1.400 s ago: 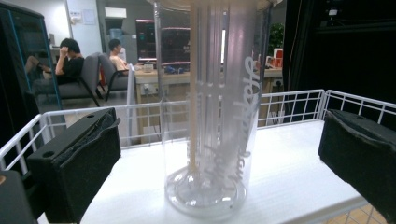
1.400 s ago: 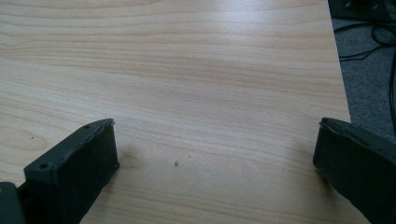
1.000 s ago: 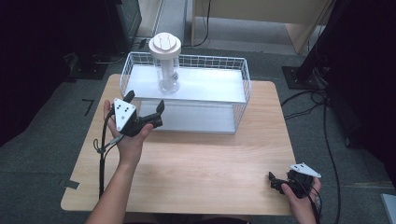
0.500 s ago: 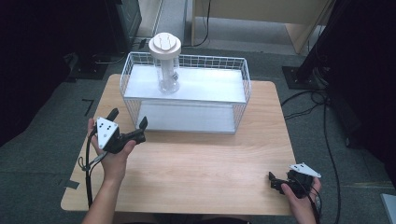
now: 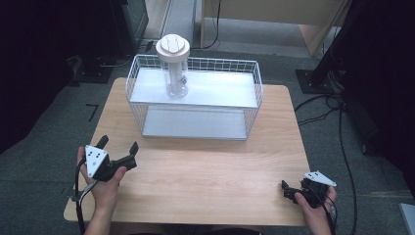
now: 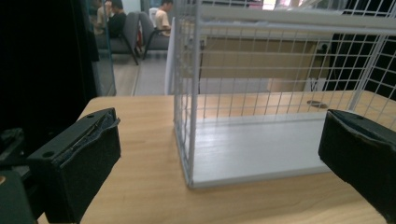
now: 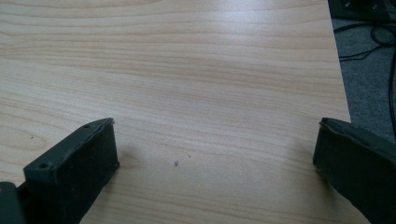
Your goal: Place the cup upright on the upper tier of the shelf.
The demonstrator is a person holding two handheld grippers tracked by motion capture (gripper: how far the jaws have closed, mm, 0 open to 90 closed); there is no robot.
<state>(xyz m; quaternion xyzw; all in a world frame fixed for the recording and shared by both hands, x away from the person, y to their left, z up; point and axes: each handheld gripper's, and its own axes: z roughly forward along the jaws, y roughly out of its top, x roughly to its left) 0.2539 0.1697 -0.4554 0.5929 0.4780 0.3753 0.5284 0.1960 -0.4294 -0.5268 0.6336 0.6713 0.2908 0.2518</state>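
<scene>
High view: my left gripper (image 5: 117,147) sits over the table's (image 5: 205,176) front-left corner, jaws spread wide, nothing between them. The white wire basket (image 5: 195,100) is ahead and to its right, well apart. The white-capped clear bottle (image 5: 173,68) stands upright inside the basket at its back left. My right gripper (image 5: 288,191) is low at the front-right corner, far from both.

Left gripper view: jaws wide open, the basket's near corner (image 6: 187,140) between them but farther out, untouched.

Right gripper view: jaws wide open, empty, bare wooden tabletop (image 7: 187,84) between them, table edge at right.
</scene>
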